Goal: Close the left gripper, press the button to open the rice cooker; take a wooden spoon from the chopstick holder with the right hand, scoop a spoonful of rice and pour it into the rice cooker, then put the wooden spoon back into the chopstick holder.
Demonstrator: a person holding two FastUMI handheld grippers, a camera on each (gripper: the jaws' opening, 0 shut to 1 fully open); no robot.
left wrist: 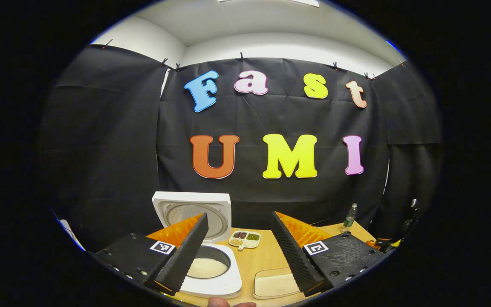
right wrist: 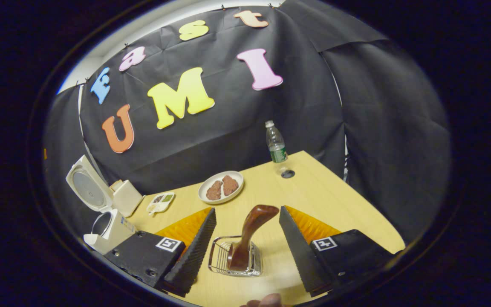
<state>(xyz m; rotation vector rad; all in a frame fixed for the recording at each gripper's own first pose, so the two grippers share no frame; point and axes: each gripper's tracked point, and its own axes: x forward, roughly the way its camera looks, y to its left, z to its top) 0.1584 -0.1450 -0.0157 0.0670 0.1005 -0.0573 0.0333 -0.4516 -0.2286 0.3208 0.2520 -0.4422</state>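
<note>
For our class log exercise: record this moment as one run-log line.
rice cooker: lid open | wooden spoon: in chopstick holder | left gripper: open | right gripper: open

White rice cooker (left wrist: 211,256) holding pale rice on a light wood bench (right wrist: 313,192). Dark brown wooden spoon (right wrist: 249,234) stands in a silver wire chopstick holder (right wrist: 222,256) (a green-labelled clear bottle (right wrist: 276,143) beyond).

The left gripper (left wrist: 239,251) hangs with its fingers spread wide. Behind its left finger stands the rice cooker (left wrist: 211,273), lid up, rice inside. A rice tray (left wrist: 273,285) lies by the right finger; a divided dish (left wrist: 244,238) sits between, farther off.
</note>
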